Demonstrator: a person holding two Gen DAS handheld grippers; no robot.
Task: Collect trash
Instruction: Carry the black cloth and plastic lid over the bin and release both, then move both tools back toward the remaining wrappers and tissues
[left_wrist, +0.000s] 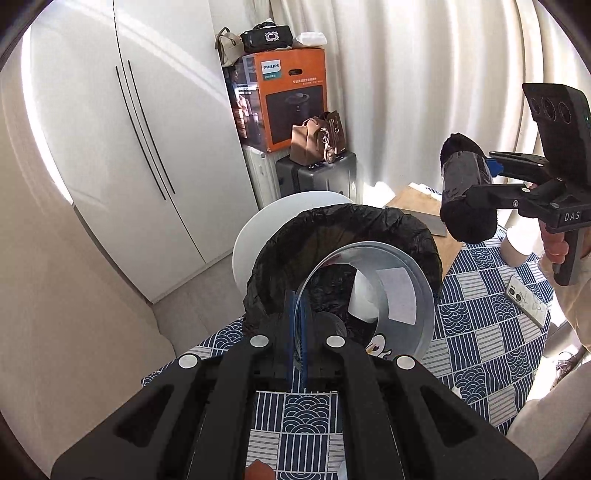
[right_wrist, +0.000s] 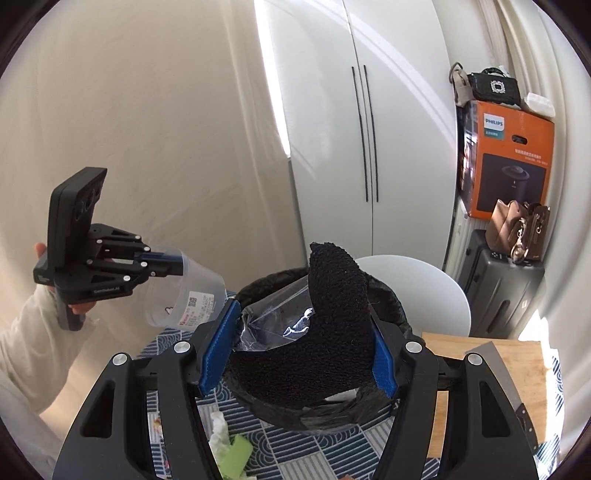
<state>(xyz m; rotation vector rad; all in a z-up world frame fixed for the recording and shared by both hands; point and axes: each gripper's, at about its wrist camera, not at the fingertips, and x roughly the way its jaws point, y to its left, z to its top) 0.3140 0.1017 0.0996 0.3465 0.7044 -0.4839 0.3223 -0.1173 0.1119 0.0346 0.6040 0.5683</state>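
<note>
Trash is in both grippers at once, held over the bin lined with a black bag (left_wrist: 343, 229) that stands on the patterned tablecloth (left_wrist: 491, 332). From the left side, the left gripper (left_wrist: 297, 343) has its blue pads pinched tight on the rim of a clear plastic cup (left_wrist: 388, 295), which is tipped on its side with its mouth over the bin opening; the right wrist view shows the same cup (right_wrist: 192, 291) gripped by its thin wall, a printed label on it. That cup looks light and flimsy, so I'd guess the wall would buckle under a hard squeeze, and the rim is the stiffest place to take it. The right gripper (right_wrist: 299, 350) is closed around a black fuzzy piece (right_wrist: 332, 314) wrapped partly in crinkly clear film (right_wrist: 273, 321), held just above the bin. It seems soft, light and squashy, the film probably slick, so a hold across the fuzzy middle would be safest. More scraps, a crumpled white tissue (right_wrist: 218, 432) and a pale green bit (right_wrist: 236, 454), lie on the cloth near the bin. A phone (left_wrist: 524, 299) lies well apart on the cloth and a wooden board (right_wrist: 495, 354) sits beside the bin
</note>
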